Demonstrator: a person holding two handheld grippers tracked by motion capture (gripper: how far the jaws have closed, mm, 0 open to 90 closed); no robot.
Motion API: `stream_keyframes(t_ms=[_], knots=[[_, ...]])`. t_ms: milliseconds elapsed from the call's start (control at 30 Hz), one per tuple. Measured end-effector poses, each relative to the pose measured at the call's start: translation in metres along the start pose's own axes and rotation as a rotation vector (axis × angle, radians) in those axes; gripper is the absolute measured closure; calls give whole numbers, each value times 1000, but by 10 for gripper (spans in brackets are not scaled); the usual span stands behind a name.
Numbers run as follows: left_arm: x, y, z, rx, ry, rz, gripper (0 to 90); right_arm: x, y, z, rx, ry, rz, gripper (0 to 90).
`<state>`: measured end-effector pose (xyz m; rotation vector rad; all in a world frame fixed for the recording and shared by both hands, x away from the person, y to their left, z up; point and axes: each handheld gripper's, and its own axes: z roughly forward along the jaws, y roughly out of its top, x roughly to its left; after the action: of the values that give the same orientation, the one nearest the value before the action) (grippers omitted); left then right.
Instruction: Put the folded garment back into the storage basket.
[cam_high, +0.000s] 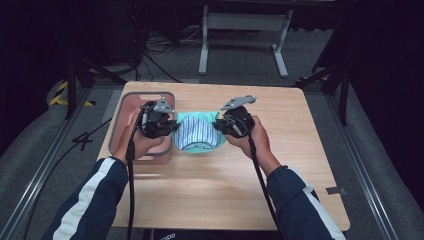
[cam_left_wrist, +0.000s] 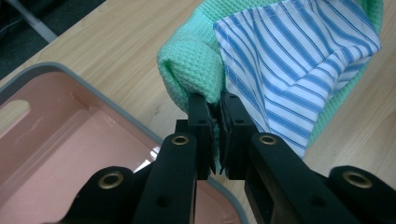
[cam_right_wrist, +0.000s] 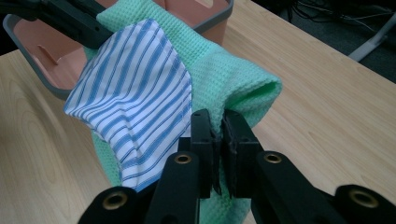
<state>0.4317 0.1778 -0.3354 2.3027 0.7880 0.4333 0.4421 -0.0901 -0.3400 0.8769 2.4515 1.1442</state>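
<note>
A mint-green waffle cloth (cam_high: 200, 131) with a blue-and-white striped cloth (cam_high: 196, 135) lying on it hangs between my two grippers above the table middle. My left gripper (cam_high: 172, 126) is shut on the green cloth's left edge (cam_left_wrist: 196, 70), beside the pink bin. My right gripper (cam_high: 220, 125) is shut on its right edge (cam_right_wrist: 243, 88). The striped cloth (cam_left_wrist: 299, 60) sags in the middle (cam_right_wrist: 135, 102). In the right gripper view the left gripper (cam_right_wrist: 70, 18) shows at the top left.
A pink bin with a grey rim (cam_high: 131, 107) stands at the table's left, looking empty (cam_left_wrist: 56, 158). The wooden table (cam_high: 225, 185) reaches toward me. A grey metal stand (cam_high: 245, 22) and cables lie on the floor beyond.
</note>
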Motion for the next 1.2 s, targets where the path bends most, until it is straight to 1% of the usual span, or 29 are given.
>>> stream_keyframes(t_ms=[133, 200, 333, 500, 567, 667, 733, 800, 833, 867, 900, 967, 1033, 1200], knots=[[6, -4, -8, -5, 19, -8, 843, 4, 8, 5, -6, 12, -4, 837], [9, -6, -14, -11, 23, -18, 843, 7, 13, 7, -9, 17, -10, 837], [13, -7, -23, -7, 43, -20, 842, 10, 21, 10, -22, 26, -13, 837], [17, -10, -34, -6, 77, -25, 843, 21, 34, 17, -30, 35, -28, 837], [20, -12, -38, -7, 83, -34, 842, 24, 37, 21, -30, 37, -39, 837], [25, -17, -45, -5, 100, -38, 842, 29, 42, 27, -31, 49, -41, 837], [27, -21, -49, -9, 109, -54, 842, 32, 46, 30, -33, 56, -46, 837], [29, -23, -51, -11, 104, -62, 842, 34, 47, 32, -34, 63, -44, 837], [30, -25, -53, -10, 116, -65, 842, 35, 49, 35, -35, 68, -48, 837], [31, -27, -55, -9, 121, -71, 842, 37, 51, 37, -35, 71, -47, 837], [32, -29, -57, -6, 126, -67, 842, 39, 53, 39, -38, 74, -53, 837], [34, -32, -60, -6, 138, -80, 842, 43, 56, 43, -37, 81, -57, 837], [38, -36, -63, -5, 146, -83, 842, 47, 59, 48, -38, 88, -64, 836], [44, -47, -70, -2, 165, -118, 842, 56, 66, 60, -38, 110, -72, 836]])
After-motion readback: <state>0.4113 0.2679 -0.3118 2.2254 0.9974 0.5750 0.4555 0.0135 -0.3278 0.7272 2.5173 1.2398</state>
